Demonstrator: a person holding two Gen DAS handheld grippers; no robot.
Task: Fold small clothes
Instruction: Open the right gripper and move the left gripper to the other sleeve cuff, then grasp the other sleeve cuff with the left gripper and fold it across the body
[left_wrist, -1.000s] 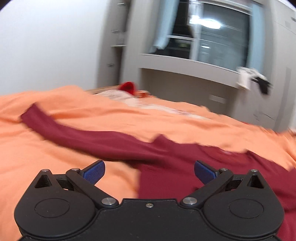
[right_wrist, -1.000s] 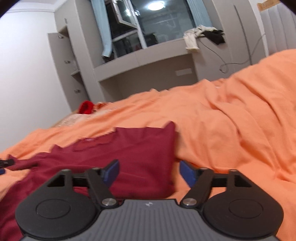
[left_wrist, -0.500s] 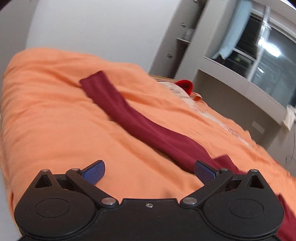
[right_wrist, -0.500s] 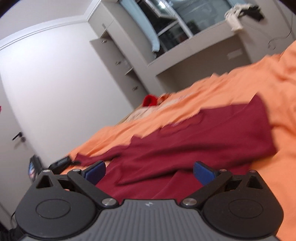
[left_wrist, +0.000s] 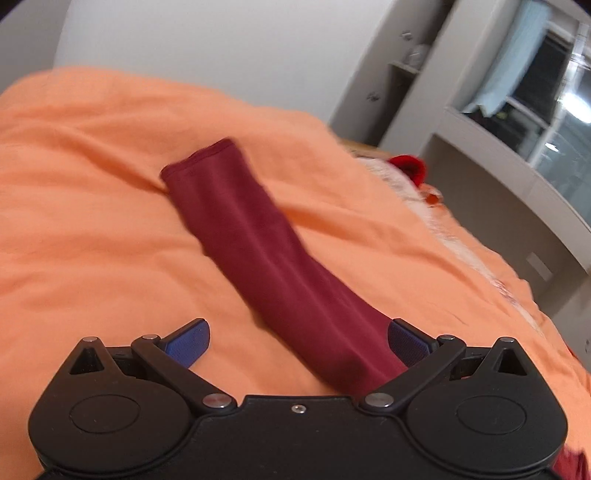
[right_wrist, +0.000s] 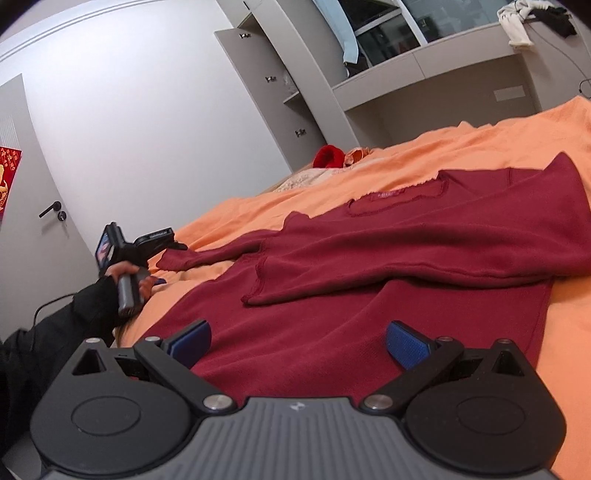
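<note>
A dark red long-sleeved shirt (right_wrist: 369, 332) lies spread on the orange bedspread (right_wrist: 480, 147). One sleeve (right_wrist: 406, 258) is folded across its body. The other sleeve (left_wrist: 258, 251) stretches straight out to its cuff (left_wrist: 203, 158). My left gripper (left_wrist: 297, 338) hovers open just above this sleeve, which runs between the blue pads (left_wrist: 188, 338) without touching them. My right gripper (right_wrist: 299, 341) stands wide open low over the shirt's lower body, nothing pinched. In the right wrist view a hand in a black sleeve (right_wrist: 125, 273) holds the left tool by the outstretched cuff.
A red soft item (right_wrist: 328, 157) and pale fabric lie at the head of the bed. Grey cabinets (right_wrist: 273, 81) and a window ledge with clothes (right_wrist: 517, 26) stand behind. A door (right_wrist: 37, 229) is at the left. Orange bedspread (left_wrist: 92, 221) surrounds the sleeve.
The left view swung along the outstretched sleeve toward its cuff. My right gripper's jaws widened and it turned from the shirt's right edge toward the shirt's body.
</note>
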